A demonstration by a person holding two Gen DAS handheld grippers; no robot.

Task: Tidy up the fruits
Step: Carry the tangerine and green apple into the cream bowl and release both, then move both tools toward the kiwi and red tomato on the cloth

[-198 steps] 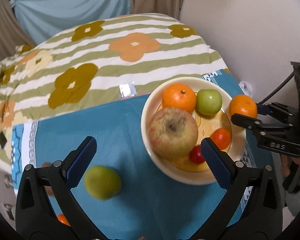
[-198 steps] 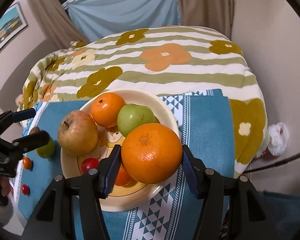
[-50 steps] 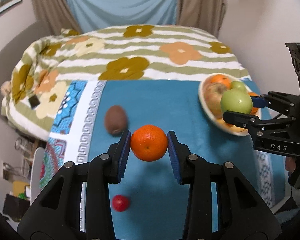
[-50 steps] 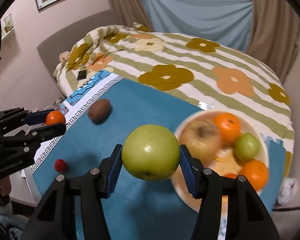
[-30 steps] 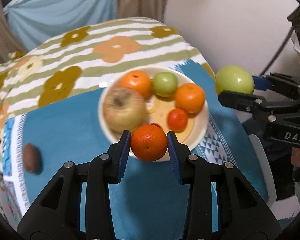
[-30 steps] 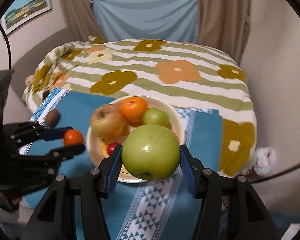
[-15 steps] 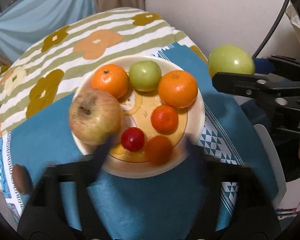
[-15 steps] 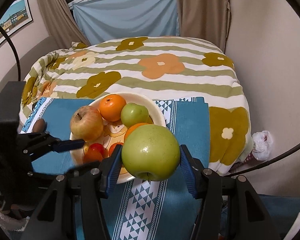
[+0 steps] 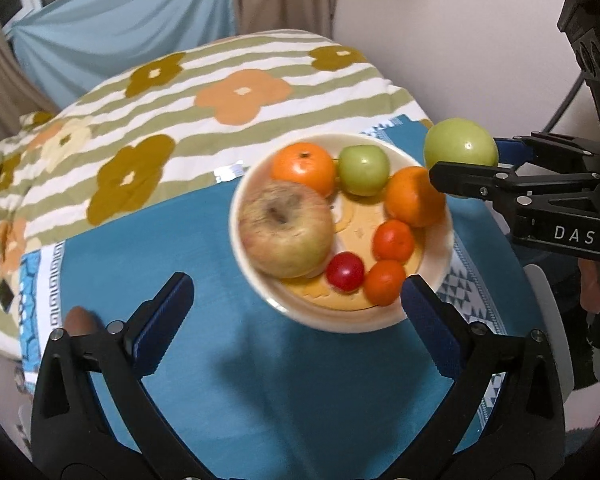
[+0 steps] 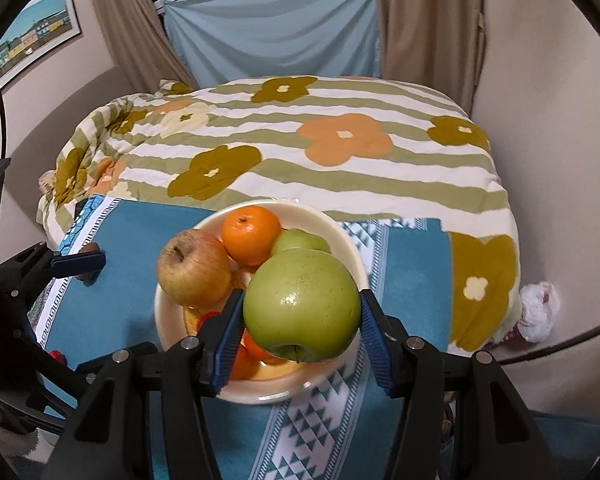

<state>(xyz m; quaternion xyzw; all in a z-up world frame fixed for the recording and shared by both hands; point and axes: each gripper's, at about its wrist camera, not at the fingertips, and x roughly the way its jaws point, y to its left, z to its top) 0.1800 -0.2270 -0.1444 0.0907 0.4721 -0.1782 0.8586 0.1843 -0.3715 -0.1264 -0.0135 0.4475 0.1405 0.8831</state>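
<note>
A cream bowl [image 9: 416, 312] on the blue cloth holds a big red-yellow apple [image 9: 286, 229], two oranges [image 9: 303, 167], a small green apple [image 9: 364, 170], small orange fruits [image 9: 384, 282] and a red cherry tomato [image 9: 345, 271]. My left gripper [image 9: 296, 312] is open and empty, just in front of the bowl. My right gripper [image 10: 302, 330] is shut on a large green apple [image 10: 302, 306] and holds it above the bowl's [image 10: 348, 248] right side. That apple also shows in the left wrist view [image 9: 460, 150].
A brown kiwi [image 9: 78, 320] lies at the cloth's left edge, and a small red fruit [image 10: 58, 357] near the front left. The blue cloth [image 9: 180, 240] lies on a flowered striped quilt [image 9: 220, 92]. A wall is close on the right.
My left gripper has let go of the small orange into the bowl's front, opened and drawn back. My right gripper has moved the green apple over the bowl.
</note>
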